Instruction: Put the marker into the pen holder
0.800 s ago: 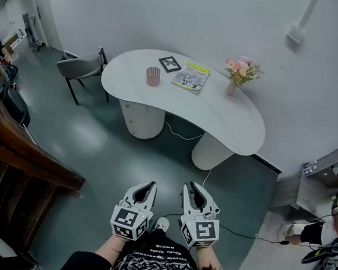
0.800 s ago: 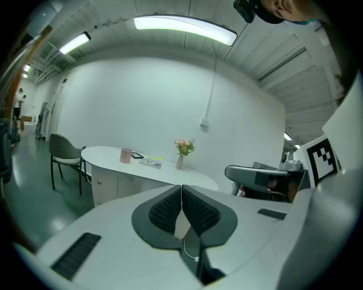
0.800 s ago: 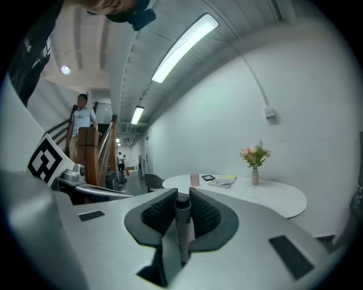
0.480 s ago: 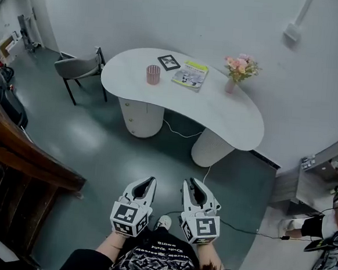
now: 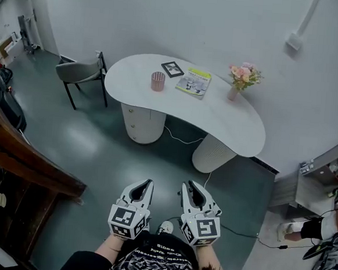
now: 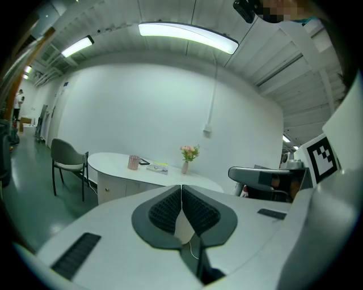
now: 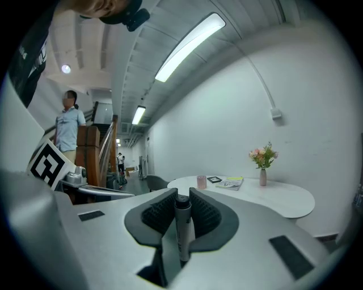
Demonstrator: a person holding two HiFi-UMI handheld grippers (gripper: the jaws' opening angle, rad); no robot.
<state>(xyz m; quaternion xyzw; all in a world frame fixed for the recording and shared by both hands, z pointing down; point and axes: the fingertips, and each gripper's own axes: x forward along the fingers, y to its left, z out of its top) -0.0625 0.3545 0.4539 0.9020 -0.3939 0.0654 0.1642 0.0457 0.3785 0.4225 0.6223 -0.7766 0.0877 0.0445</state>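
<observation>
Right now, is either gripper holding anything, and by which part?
The right gripper holds the marker by its barrel, dark end near the jaws' tips; left gripper shut, empty.

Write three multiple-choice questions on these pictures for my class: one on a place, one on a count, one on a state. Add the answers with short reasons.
1. Where on the table does the pen holder stand?
A) at the end near the chair
B) in the middle
C) at the far right end

2. How many things are on the table?
A) two
B) four
C) six

3. What is the right gripper doing?
A) standing open and empty
B) gripping a marker
C) gripping a flower

Answers:
1 A: it stands at the table's left end, by the chair.
2 B: pen holder, framed picture, booklet, vase of flowers.
3 B: the marker sits clamped between its pads.
</observation>
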